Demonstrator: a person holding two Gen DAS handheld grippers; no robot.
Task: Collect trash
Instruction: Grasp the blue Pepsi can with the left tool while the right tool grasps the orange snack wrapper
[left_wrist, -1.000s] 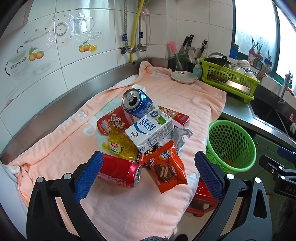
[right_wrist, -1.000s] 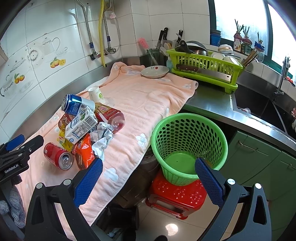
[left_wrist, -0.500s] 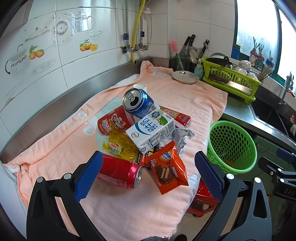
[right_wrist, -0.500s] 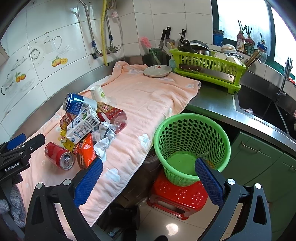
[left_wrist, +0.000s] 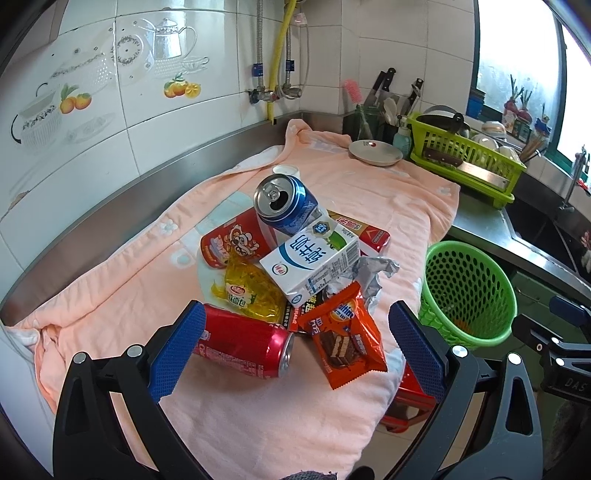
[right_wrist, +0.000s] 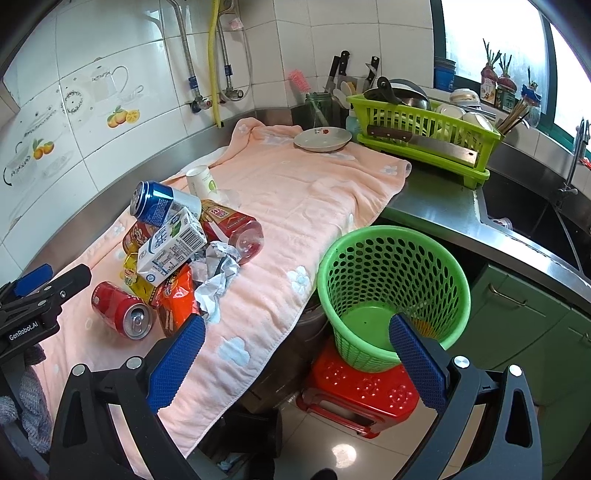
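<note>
Aluminium red can (left_wrist: 242, 345), glossy orange wrapper (left_wrist: 345, 332), perforated green basket (right_wrist: 391, 291), both jaws spread, empty

Right wrist view. The right gripper (right_wrist: 295, 354) hangs with its jaws spread wide and nothing between them, above the edge of a pink towel (right_wrist: 295, 206) spread over the counter. A green perforated basket (right_wrist: 393, 291) stands on a red stool (right_wrist: 362, 387) just beside the counter. On the towel lies a heap of trash: a red can (right_wrist: 120, 309), a blue can (right_wrist: 153, 203), a milk carton (right_wrist: 171, 247), an orange wrapper (right_wrist: 176, 299) and crumpled foil (right_wrist: 218, 273). The left gripper (right_wrist: 40, 295) enters at the left edge, near the red can.
</note>
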